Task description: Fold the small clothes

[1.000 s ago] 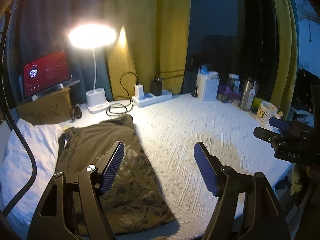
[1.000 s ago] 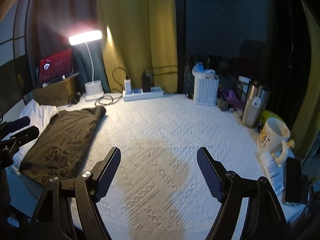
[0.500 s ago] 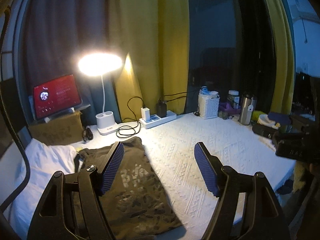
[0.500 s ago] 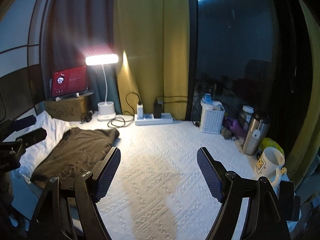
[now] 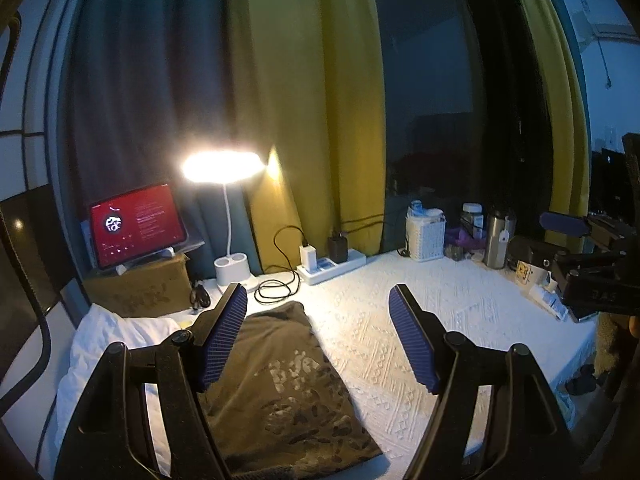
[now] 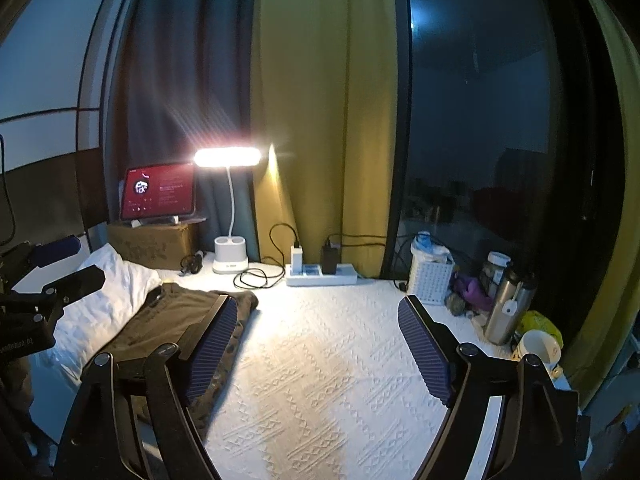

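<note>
A dark olive garment with a pale print lies folded flat on the left part of the white textured cover, partly over a white cloth. My left gripper hovers above its near end, open, with nothing between the blue pads. In the right wrist view the garment sits to the left. My right gripper hangs over the bare cover, its jaws opening and empty. Each gripper shows in the other's view: the right gripper at the right edge, the left gripper at the left edge.
Along the back stand a lit desk lamp, a red-screened tablet on a cardboard box, a power strip with cables, a white basket, a steel flask and a mug. Curtains hang behind.
Both grippers have risen and tipped upward, so the table and garment sit lower in each view and more curtain shows. The garment lies where it was.
</note>
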`<action>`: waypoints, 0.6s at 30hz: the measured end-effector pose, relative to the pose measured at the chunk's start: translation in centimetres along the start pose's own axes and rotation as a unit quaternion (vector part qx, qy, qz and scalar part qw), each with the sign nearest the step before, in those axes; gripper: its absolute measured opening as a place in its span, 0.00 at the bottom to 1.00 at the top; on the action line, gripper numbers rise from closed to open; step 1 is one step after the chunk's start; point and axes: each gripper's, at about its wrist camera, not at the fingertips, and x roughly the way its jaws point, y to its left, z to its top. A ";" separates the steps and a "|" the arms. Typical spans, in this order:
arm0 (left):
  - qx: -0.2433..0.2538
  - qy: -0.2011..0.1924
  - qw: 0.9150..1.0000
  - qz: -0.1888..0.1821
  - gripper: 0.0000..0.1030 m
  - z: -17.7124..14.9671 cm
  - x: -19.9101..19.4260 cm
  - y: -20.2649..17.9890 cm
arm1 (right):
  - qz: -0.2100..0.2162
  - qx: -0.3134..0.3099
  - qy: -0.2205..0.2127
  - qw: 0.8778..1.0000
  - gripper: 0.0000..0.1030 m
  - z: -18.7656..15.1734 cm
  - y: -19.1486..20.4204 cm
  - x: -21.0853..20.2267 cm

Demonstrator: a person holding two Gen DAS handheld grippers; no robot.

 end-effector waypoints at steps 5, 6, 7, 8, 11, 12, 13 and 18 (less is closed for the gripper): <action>0.001 -0.014 1.000 0.016 0.83 0.8 -1.0 0.9 | 0.003 -0.004 -0.009 1.000 0.86 0.8 0.6 -0.8; 0.000 -0.020 1.000 0.018 0.84 0.9 -1.3 1.1 | 0.002 -0.006 -0.011 1.000 0.87 1.1 0.8 -1.0; 0.000 -0.023 1.000 0.020 0.85 1.1 -1.5 1.2 | -0.001 -0.005 -0.013 1.000 0.87 1.4 0.9 -1.2; 0.000 -0.028 0.999 0.021 0.86 1.3 -1.8 1.3 | -0.003 -0.004 -0.016 1.000 0.87 1.6 0.9 -1.5; -0.001 -0.039 0.999 0.024 0.89 1.8 -2.4 1.5 | -0.007 0.004 -0.027 1.000 0.88 2.5 0.8 -2.4; -0.002 -0.041 0.999 0.025 0.89 1.9 -2.5 1.6 | -0.008 0.007 -0.030 0.999 0.88 2.7 0.7 -2.7; -0.004 -0.042 0.999 0.025 0.89 2.1 -2.7 1.8 | -0.009 0.009 -0.034 0.999 0.89 3.0 0.6 -3.1; -0.017 -0.043 0.998 0.039 0.89 2.5 -3.0 2.4 | -0.006 0.016 -0.047 0.999 0.93 4.0 0.3 -4.6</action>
